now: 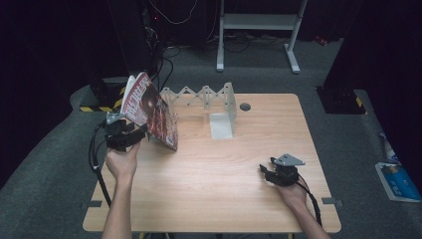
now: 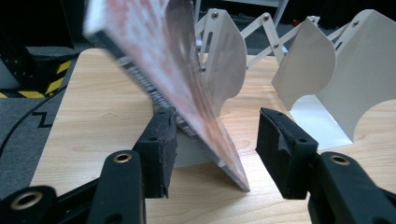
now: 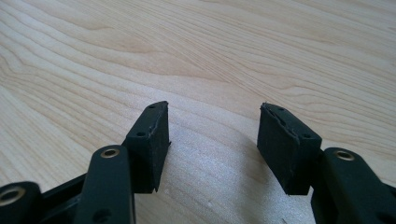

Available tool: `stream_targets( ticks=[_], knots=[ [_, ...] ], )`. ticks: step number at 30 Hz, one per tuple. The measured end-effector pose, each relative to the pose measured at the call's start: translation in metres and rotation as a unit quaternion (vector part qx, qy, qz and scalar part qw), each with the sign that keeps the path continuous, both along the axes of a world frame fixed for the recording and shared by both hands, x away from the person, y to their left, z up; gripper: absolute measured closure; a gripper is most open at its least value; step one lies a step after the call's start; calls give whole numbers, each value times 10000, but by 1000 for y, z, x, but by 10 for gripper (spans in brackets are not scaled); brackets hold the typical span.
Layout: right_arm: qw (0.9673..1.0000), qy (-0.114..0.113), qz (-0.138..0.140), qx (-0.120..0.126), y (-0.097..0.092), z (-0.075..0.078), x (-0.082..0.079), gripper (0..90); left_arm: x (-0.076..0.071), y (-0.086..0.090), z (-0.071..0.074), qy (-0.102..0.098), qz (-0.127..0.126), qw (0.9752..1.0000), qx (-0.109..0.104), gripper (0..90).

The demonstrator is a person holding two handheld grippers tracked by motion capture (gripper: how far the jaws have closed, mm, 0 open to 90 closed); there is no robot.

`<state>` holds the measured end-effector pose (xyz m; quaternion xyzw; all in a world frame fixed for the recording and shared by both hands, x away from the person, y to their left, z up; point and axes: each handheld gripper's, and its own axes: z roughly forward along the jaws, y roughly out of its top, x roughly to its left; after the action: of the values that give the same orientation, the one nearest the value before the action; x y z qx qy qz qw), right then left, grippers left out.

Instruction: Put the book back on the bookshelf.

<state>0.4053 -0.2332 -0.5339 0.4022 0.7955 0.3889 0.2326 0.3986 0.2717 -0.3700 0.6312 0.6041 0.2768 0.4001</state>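
A thin stack of red-covered magazines (image 1: 149, 110) stands tilted at the table's left, its lower corner resting on the wood. My left gripper (image 1: 130, 135) is at its near edge. In the left gripper view the magazines (image 2: 173, 60) lean between the jaws against the left pad (image 2: 161, 149), and a clear gap separates them from the right pad (image 2: 280, 149), so this gripper (image 2: 215, 126) is open. A white folding rack (image 1: 214, 102) stands behind, its panels (image 2: 355, 70) upright. My right gripper (image 1: 268, 174) rests low over bare wood at the front right, open (image 3: 212, 121) and empty.
The wooden table (image 1: 224, 169) has a dark round hole (image 1: 245, 106) near its back edge. On the floor are a white metal stand (image 1: 259, 22) behind the table, cables at the back left, and a blue and white item (image 1: 398, 181) to the right.
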Motion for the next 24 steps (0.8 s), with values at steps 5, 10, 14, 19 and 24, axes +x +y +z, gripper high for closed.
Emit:
stream_targets(
  ticks=[5, 10, 14, 19, 24],
  knots=[
    [10000, -2, -2, -1, 0, 0, 0, 437, -2, -7, 2, -65, -114, 9999, 34, 478],
    [10000, -2, -2, -3, 0, 0, 0, 437, -4, -13, 2, -90, -248, 9996, 81, 479],
    [10000, -3, -1, -2, 0, 0, 0, 438, -6, -19, 3, -121, -329, 9994, 72, 479],
    [10000, 1, 1, 1, 0, 0, 0, 437, -7, -24, 3, -147, -451, 9989, 62, 478],
    [10000, 0, 3, -2, 0, 0, 0, 437, -7, -30, 1, -146, -543, 9984, -3, 477]
  ],
)
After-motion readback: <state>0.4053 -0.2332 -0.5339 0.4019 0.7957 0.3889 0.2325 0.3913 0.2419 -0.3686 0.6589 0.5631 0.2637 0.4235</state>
